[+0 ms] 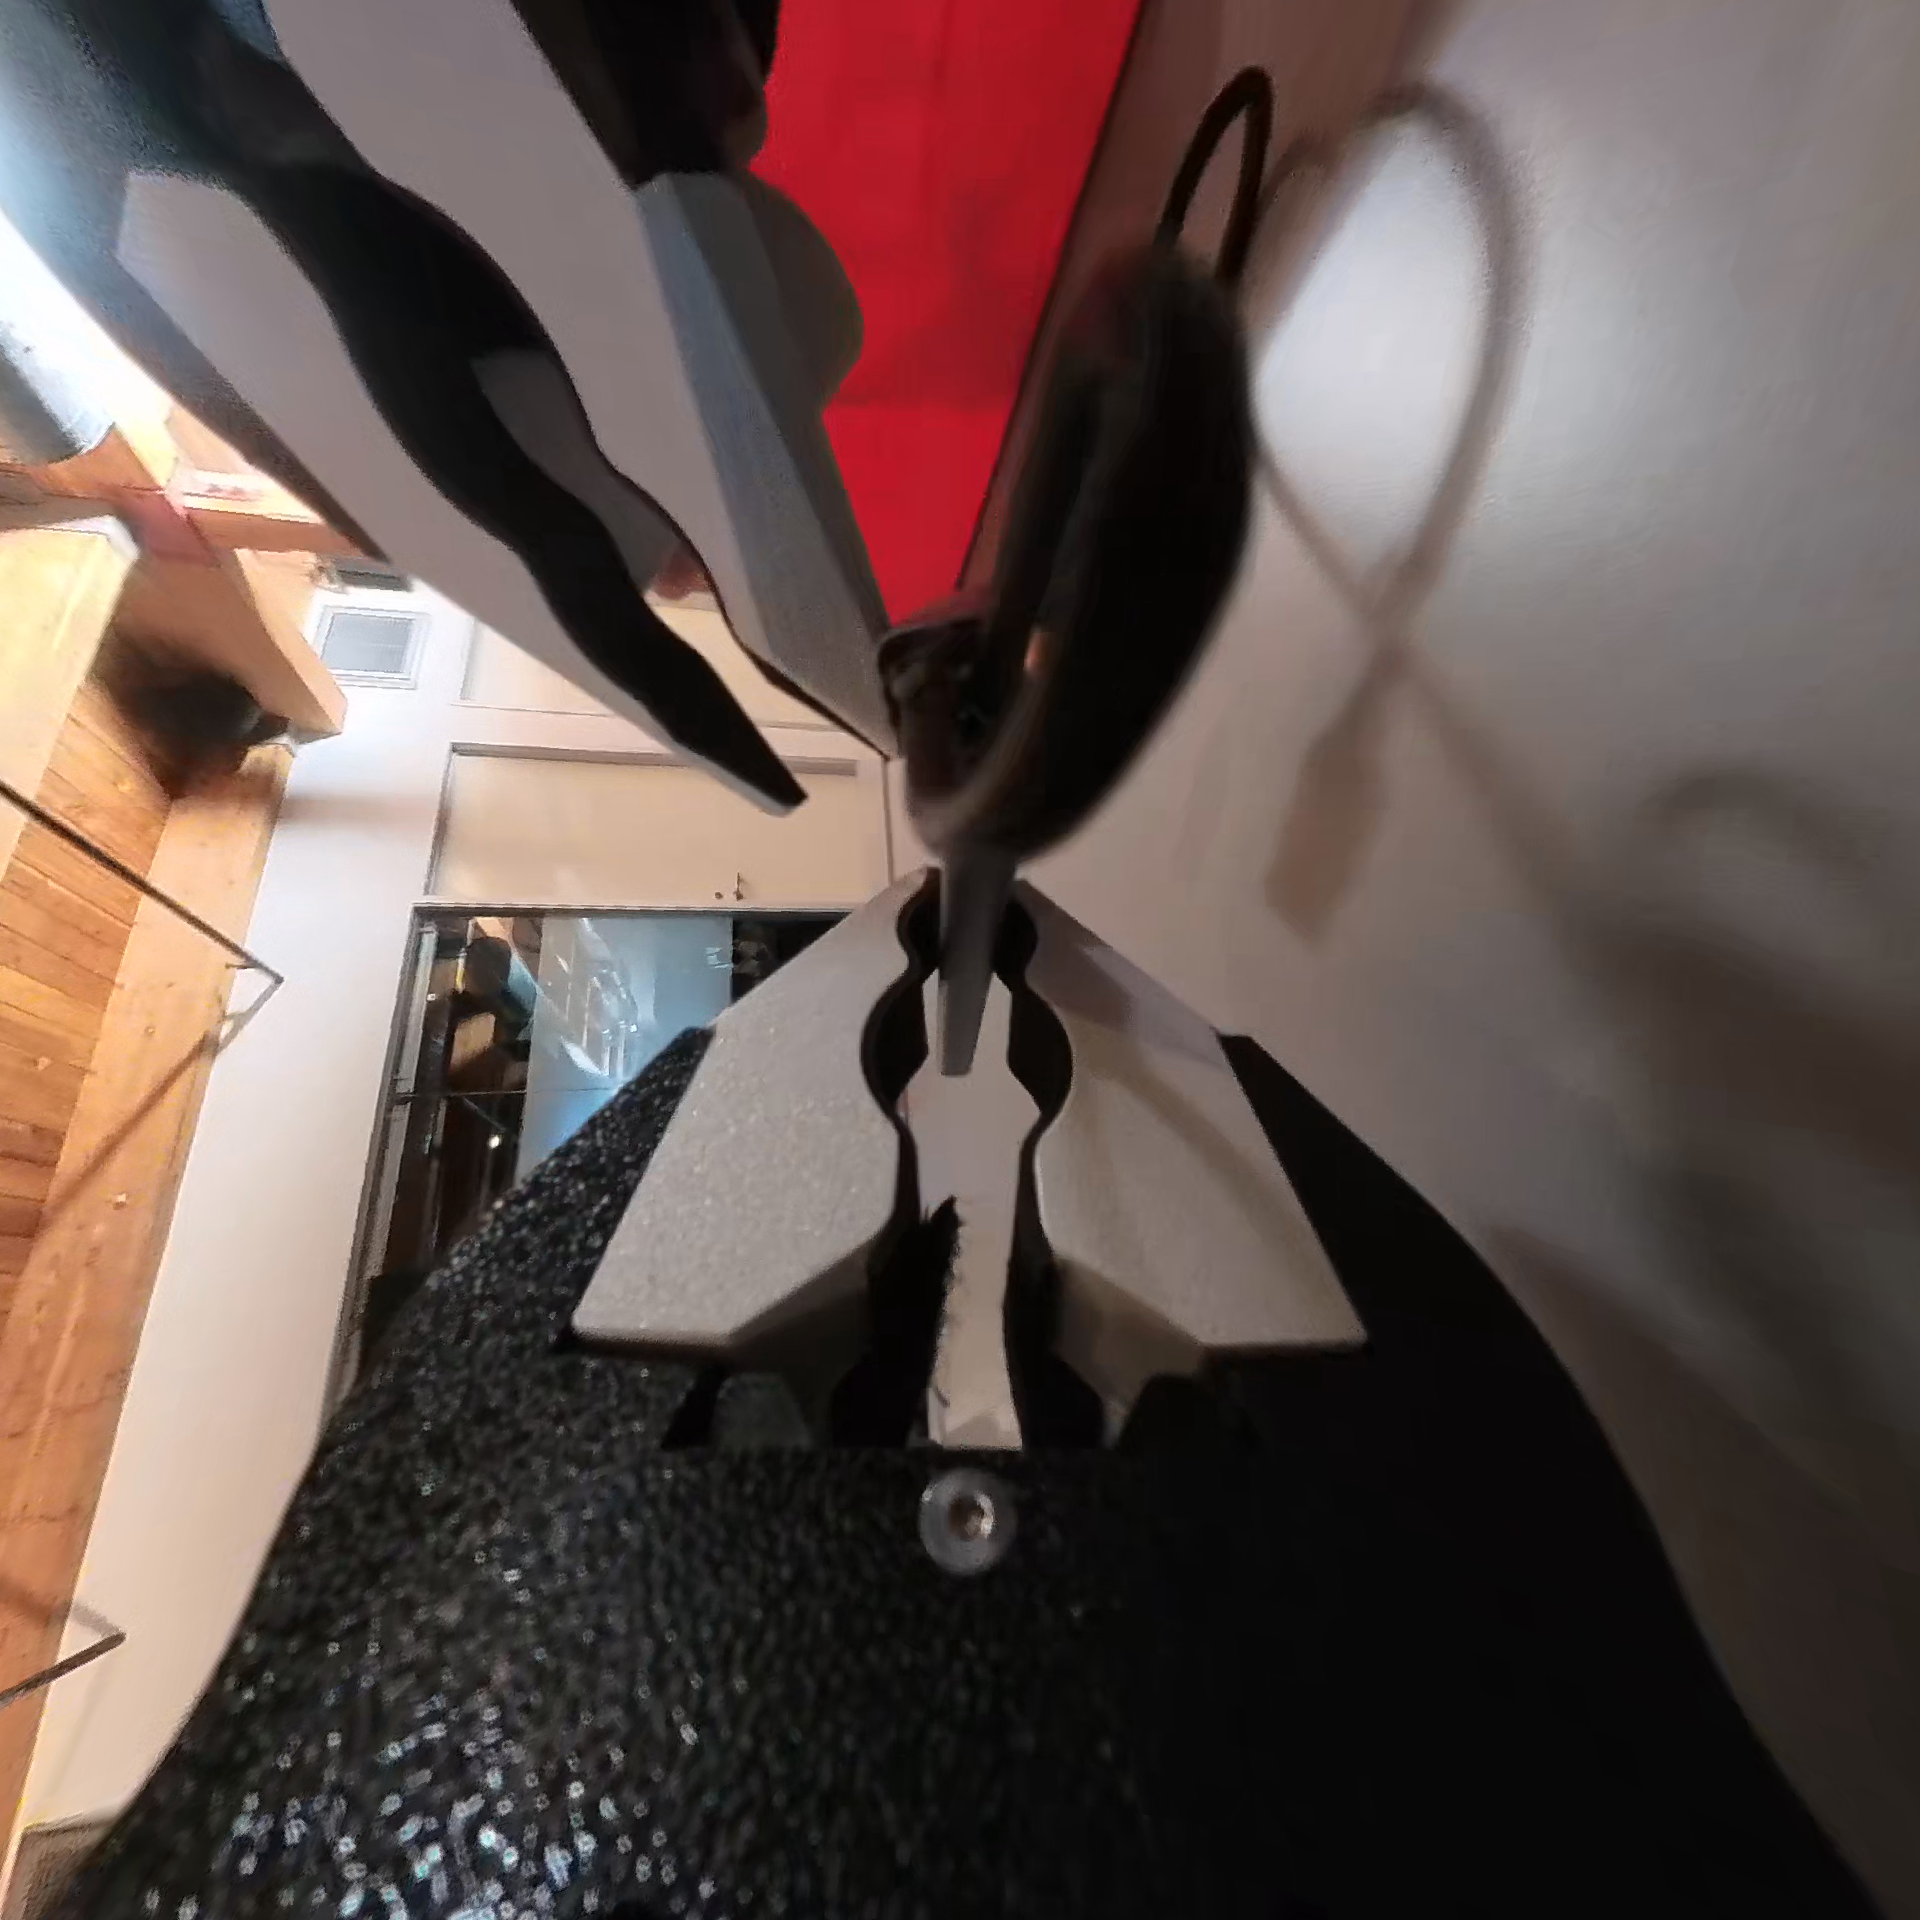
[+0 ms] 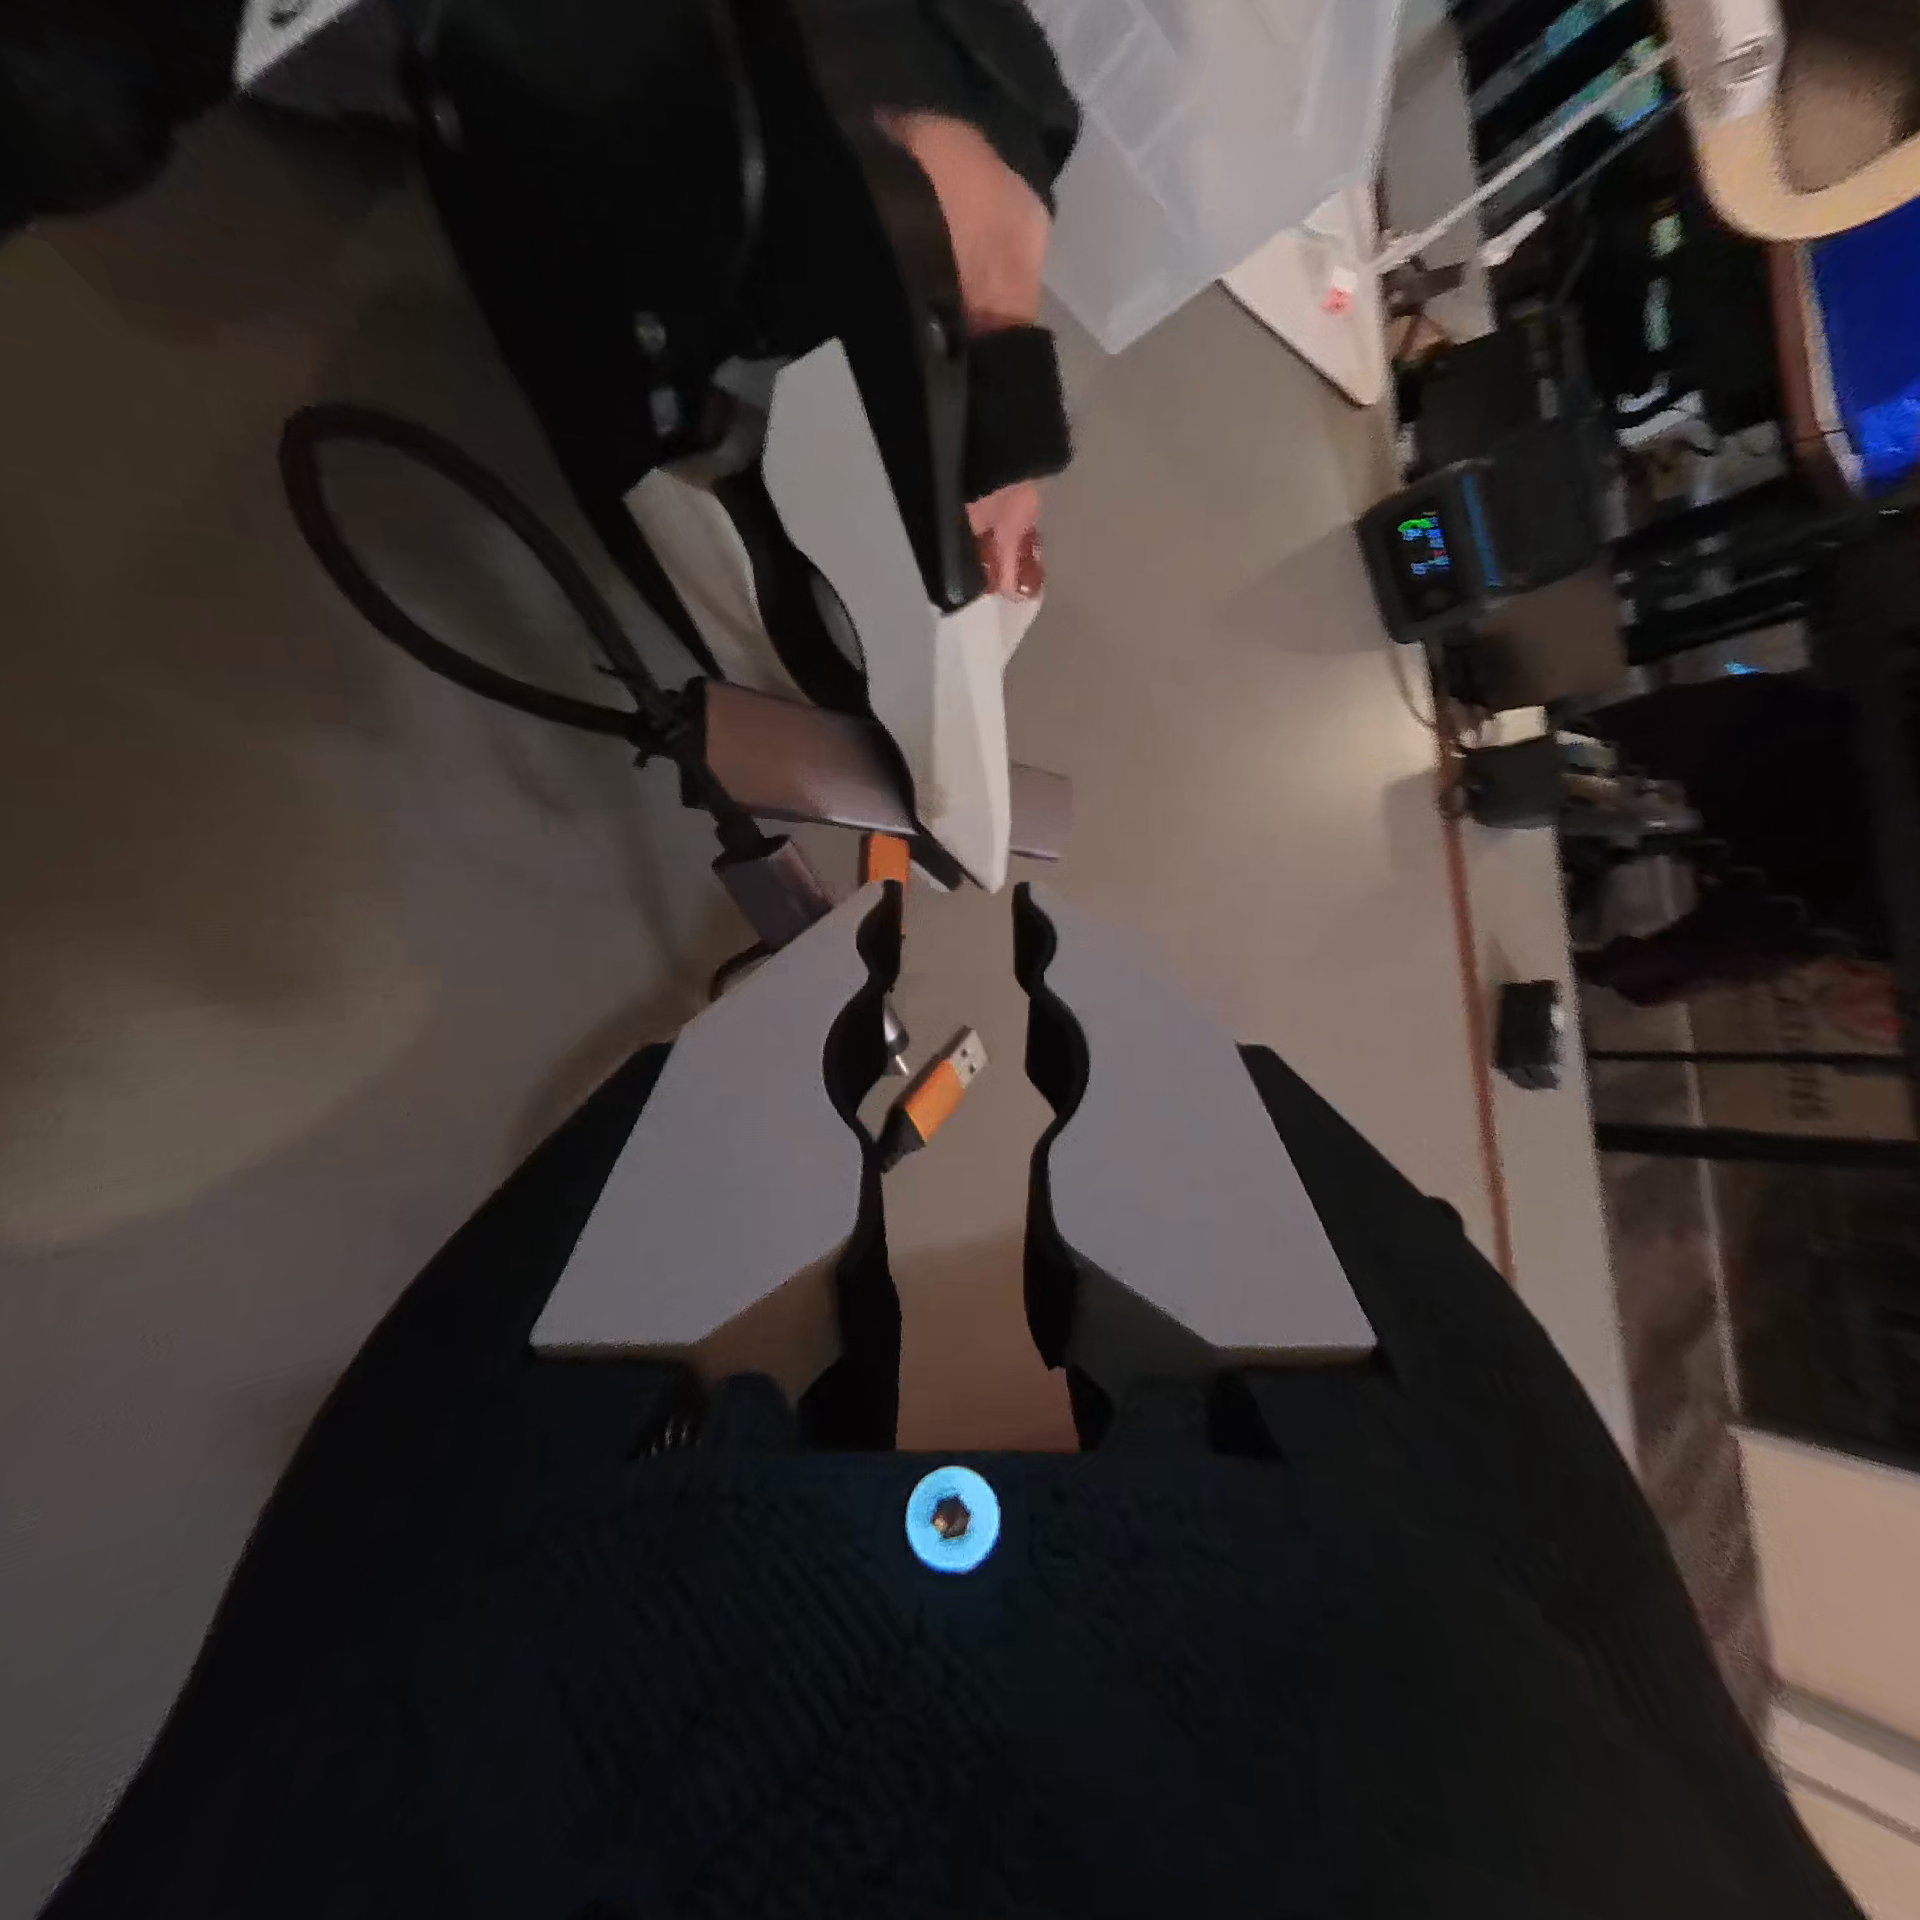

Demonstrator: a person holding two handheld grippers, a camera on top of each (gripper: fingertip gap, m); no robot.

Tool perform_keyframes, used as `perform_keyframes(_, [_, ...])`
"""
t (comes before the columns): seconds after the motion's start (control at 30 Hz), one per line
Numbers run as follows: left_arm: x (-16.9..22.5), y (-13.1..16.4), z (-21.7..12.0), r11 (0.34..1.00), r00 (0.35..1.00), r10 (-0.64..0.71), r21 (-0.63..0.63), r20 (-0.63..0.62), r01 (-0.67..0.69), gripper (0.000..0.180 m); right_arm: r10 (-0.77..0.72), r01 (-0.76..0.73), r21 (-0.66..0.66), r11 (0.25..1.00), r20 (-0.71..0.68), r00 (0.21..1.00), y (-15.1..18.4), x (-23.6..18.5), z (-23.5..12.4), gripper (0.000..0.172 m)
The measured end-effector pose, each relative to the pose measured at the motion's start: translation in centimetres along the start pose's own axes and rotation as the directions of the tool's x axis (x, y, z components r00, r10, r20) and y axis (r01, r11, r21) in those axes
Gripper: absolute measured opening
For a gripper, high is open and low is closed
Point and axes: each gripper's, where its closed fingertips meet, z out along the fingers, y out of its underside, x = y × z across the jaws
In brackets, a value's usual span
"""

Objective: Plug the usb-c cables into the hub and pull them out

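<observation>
Left gripper (image 1: 971,914): its pads are pinched shut on the thin grey hub (image 1: 966,977), seen edge-on and standing up between them. In the right wrist view the same hub (image 2: 800,764) is a flat grey slab clamped in the white fingers of that gripper (image 2: 971,831), lifted over the tabletop (image 2: 1195,831). A dark cable loop (image 2: 416,540) runs from the hub's far left end.

Right gripper (image 2: 956,899): its fingers stand apart with nothing pressed between the pads, just near of the hub's edge.

An orange plug (image 2: 886,860) sits right at the hub's near edge, touching the right gripper's left fingertip; whether it is seated in a port cannot be told. A grey connector (image 2: 764,873) lies just left of it.

On the tabletop, seen through the gap of the right gripper, an orange USB plug (image 2: 940,1081) with bare metal tip lies loose, with a small silver plug tip (image 2: 896,1034) beside it.

A pale cable loop (image 1: 1455,416), blurred, lies on the tabletop at the right of the left wrist view. A red surface (image 1: 935,260) lies beyond the hub.
</observation>
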Motion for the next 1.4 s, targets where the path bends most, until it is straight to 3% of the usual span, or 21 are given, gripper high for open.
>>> perform_keyframes(0.13, [0.8, -0.8, 0.1, 0.995, 0.993, -0.095, 0.037, -0.07, 0.098, 0.007, 0.028, -0.026, -0.023, 0.999, 0.099, 0.995, 0.2, -1.0, 0.2, 0.017])
perform_keyframes(0.23, [0.5, -0.9, 0.1, 0.975, 0.972, -0.211, 0.053, -0.1, 0.217, 0.007, 0.051, -0.05, -0.017, 0.999, 0.034, 0.998, 0.3, 0.9, -1.0, 0.028])
perform_keyframes(0.3, [0.3, -0.7, 0.1, 0.931, 0.926, -0.349, 0.055, -0.147, 0.36, 0.007, 0.095, -0.093, 0.056, 0.994, -0.037, 0.995, -0.3, 2.5, -2.5, 0.032])
perform_keyframes(0.37, [0.2, -0.3, 0.3, 0.83, 0.813, -0.54, 0.027, -0.218, 0.558, 0.007, 0.141, -0.123, 0.205, 0.971, -0.071, 0.988, -1.8, 3.2, -4.5, 0.028])
perform_keyframes(0.4, [0.1, -0.2, 0.4, 0.749, 0.727, -0.638, 0.014, -0.254, 0.662, 0.007, 0.162, -0.138, 0.31, 0.941, -0.053, 0.985, -3.0, 2.9, -5.6, 0.016])
perform_keyframes(0.43, [-0.1, -0.2, 0.5, 0.659, 0.633, -0.718, 0.008, -0.289, 0.752, 0.007, 0.195, -0.182, 0.391, 0.902, 0.008, 0.981, -4.0, 2.2, -6.5, 0.005])
perform_keyframes(0.47, [-0.2, -0.2, 0.5, 0.566, 0.535, -0.781, -0.003, -0.322, 0.824, 0.007, 0.234, -0.26, 0.409, 0.875, 0.113, 0.966, -4.4, 0.9, -6.8, 0.004])
perform_keyframes(0.53, [-1.0, 0.0, 0.4, 0.406, 0.38, -0.856, -0.001, -0.351, 0.914, 0.007, 0.304, -0.385, 0.342, 0.857, 0.266, 0.915, -4.1, -1.4, -5.9, 0.007])
perform_keyframes(0.63, [-2.0, -0.1, 0.0, 0.27, 0.262, -0.882, 0.035, -0.392, 0.962, 0.007, 0.451, -0.483, 0.208, 0.851, 0.184, 0.874, -1.3, -1.4, -2.6, 0.015])
perform_keyframes(0.7, [-2.4, -0.7, -0.4, 0.215, 0.22, -0.869, 0.061, -0.444, 0.975, 0.007, 0.558, -0.572, 0.194, 0.797, 0.125, 0.82, -0.2, -0.5, -1.2, 0.025])
perform_keyframes(0.8, [-2.7, -1.9, -1.0, 0.151, 0.171, -0.827, 0.081, -0.535, 0.985, 0.008, 0.65, -0.65, 0.298, 0.699, 0.114, 0.751, -0.6, 1.2, -0.8, 0.032])
perform_keyframes(0.93, [-3.0, -3.5, -1.9, 0.097, 0.14, -0.757, 0.102, -0.638, 0.99, 0.008, 0.677, -0.704, 0.422, 0.571, 0.244, 0.695, -2.4, 2.0, -1.4, 0.022])
perform_keyframes(1.03, [-2.9, -4.1, -2.2, 0.095, 0.138, -0.731, 0.101, -0.668, 0.99, 0.008, 0.672, -0.728, 0.453, 0.514, 0.316, 0.67, -2.9, 2.0, -1.7, 0.012])
perform_keyframes(1.13, [-2.9, -4.3, -2.4, 0.081, 0.121, -0.716, 0.09, -0.687, 0.993, 0.008, 0.649, -0.738, 0.463, 0.491, 0.371, 0.664, -3.4, 1.6, -2.0, 0.005])
perform_keyframes(1.27, [-4.0, -4.7, -3.3, -0.021, 0.068, -0.659, 0.108, -0.749, 0.994, 0.018, 0.636, -0.734, 0.471, 0.49, 0.383, 0.67, -3.3, 1.5, -2.4, 0.003])
perform_keyframes(1.3, [-4.3, -4.6, -3.4, -0.042, 0.055, -0.656, 0.11, -0.753, 0.993, 0.009, 0.63, -0.737, 0.473, 0.482, 0.397, 0.667, -3.4, 1.4, -2.5, 0.003])
perform_keyframes(1.4, [-4.3, -4.9, -3.7, -0.029, 0.063, -0.643, 0.106, -0.763, 0.994, 0.008, 0.619, -0.734, 0.487, 0.473, 0.41, 0.67, -3.6, 1.2, -2.8, 0.003])
